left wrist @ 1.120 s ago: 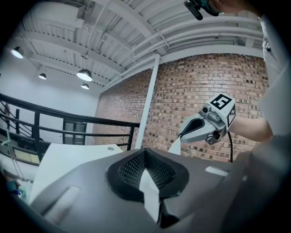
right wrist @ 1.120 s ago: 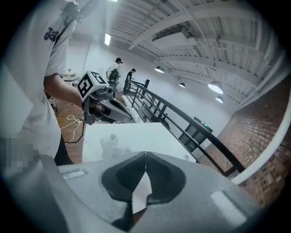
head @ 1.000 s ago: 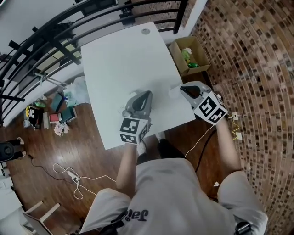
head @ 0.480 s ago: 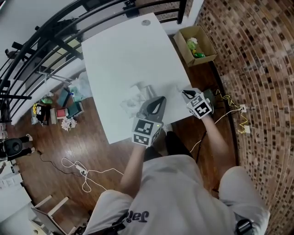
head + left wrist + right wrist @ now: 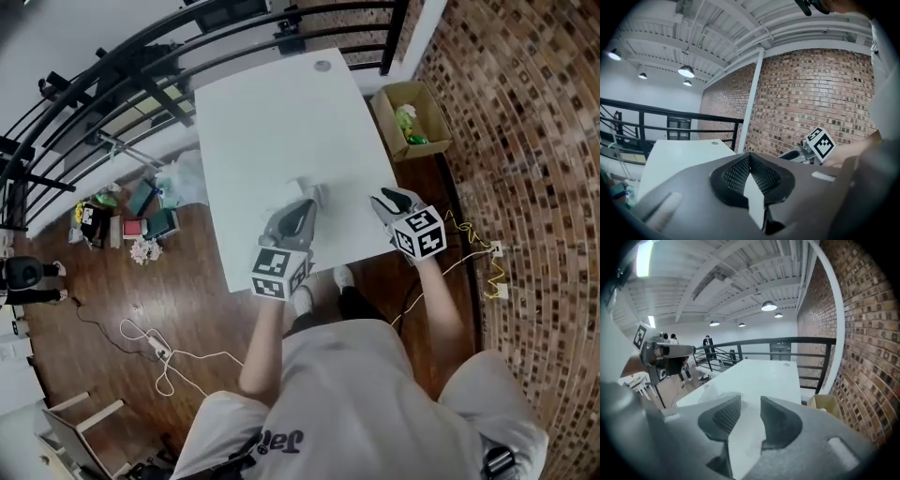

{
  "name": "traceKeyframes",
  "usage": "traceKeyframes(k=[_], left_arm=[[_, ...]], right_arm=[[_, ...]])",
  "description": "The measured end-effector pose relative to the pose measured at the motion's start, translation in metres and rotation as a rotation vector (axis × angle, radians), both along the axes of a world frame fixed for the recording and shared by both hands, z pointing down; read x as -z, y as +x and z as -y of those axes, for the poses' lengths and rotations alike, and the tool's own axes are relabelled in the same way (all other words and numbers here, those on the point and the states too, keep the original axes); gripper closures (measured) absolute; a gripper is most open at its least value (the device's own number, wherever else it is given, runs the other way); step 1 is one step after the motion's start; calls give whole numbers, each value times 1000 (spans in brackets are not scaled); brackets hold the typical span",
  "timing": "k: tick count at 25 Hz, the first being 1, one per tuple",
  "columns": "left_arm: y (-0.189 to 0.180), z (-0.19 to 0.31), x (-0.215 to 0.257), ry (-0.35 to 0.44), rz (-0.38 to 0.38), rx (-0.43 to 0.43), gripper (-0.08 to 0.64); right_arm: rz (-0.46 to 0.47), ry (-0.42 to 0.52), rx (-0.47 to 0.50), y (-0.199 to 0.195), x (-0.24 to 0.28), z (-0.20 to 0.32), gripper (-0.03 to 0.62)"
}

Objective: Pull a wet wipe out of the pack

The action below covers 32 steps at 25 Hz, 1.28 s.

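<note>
"Well, any writing?"

"Only a shirt print starting 'Ja'."

"Counts?"

"1 white table, 2 grippers, and 1 wet wipe pack, faint from above, lying just ahead of the left gripper, whose jaws meet at the tips. The right gripper jaws are opening, with only table between them."

Matt white table, glossy wood floor, rough brick wall, blk metal railing
</note>
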<state>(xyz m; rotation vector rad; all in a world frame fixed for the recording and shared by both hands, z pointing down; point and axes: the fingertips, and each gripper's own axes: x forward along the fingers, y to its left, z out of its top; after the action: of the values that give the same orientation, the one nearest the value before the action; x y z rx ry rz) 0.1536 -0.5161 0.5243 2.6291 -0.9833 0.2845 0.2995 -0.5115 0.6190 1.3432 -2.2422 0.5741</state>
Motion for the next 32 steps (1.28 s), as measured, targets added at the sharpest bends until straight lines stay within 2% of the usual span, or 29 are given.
traceKeyframes(k=[6,7,8,10,14,17,19,21,24,28,32], left_arm=[[-66,8,46,118,-19,147,543],[-77,7,53,135,-15,172,543],[-89,5,61,149,-9,196,543],[-108,-1,73,176,-14,232,543],[-134,-16,94,264,-44,254,543],[-151,-35,91,287,-50,241,543],[-161,-44,78,276,-62,246,543],[-169,-50,58,231,-70,269,543],[-174,-69,44,198,-60,290,543],[-176,-92,63,261,-47,317,543],[-162,-128,91,327,-32,333,543]], right_arm=[[75,169,46,-61,72,-1,479],[87,201,49,-73,84,-2,505],[100,230,54,-86,95,-4,586],[124,279,78,-115,114,-10,600],[99,333,114,-166,136,-26,600],[84,360,96,-195,144,-46,600],[62,370,71,-207,146,-56,600],[48,358,49,-215,141,-66,600],[51,342,66,-226,135,-92,600],[82,415,112,-234,159,-120,600],[141,502,131,-227,188,-158,600]])
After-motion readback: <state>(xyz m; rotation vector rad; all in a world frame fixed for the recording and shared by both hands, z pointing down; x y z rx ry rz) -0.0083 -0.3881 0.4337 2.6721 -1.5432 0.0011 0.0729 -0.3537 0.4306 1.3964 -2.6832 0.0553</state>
